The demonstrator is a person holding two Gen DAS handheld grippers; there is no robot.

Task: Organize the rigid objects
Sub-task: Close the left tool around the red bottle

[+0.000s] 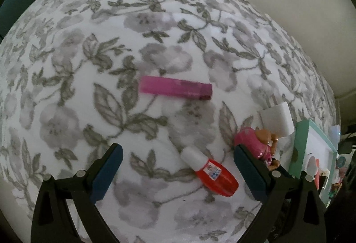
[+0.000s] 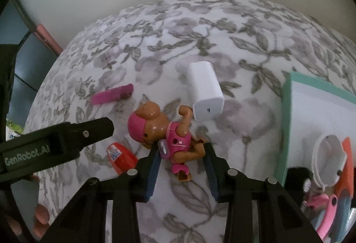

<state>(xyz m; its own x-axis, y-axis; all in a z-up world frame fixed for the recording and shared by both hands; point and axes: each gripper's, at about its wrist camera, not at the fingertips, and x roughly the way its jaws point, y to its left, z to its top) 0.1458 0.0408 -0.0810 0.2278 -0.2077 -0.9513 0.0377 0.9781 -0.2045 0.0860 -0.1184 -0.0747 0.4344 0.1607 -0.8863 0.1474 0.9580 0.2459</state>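
On the flowered cloth [image 1: 66,87] lie a pink tube [image 1: 175,88], a red bottle with a white cap [image 1: 211,171], a white charger block [image 1: 276,118] and a pink and brown toy dog [image 1: 255,145]. My left gripper [image 1: 178,150] hangs open over the cloth. The red bottle lies between its fingers, nearer the right one and touching neither. In the right wrist view my right gripper [image 2: 182,148] is shut on the toy dog [image 2: 169,131], both pads against its lower body. The white block [image 2: 205,91] sits just beyond the toy's raised paw.
A teal-rimmed box [image 2: 287,123] stands at the right, holding a white round item [image 2: 329,160] and pink and orange pieces. One black finger [image 2: 95,129] of the left gripper reaches in from the left beside the red bottle [image 2: 121,158]. A pale wall lies behind the table.
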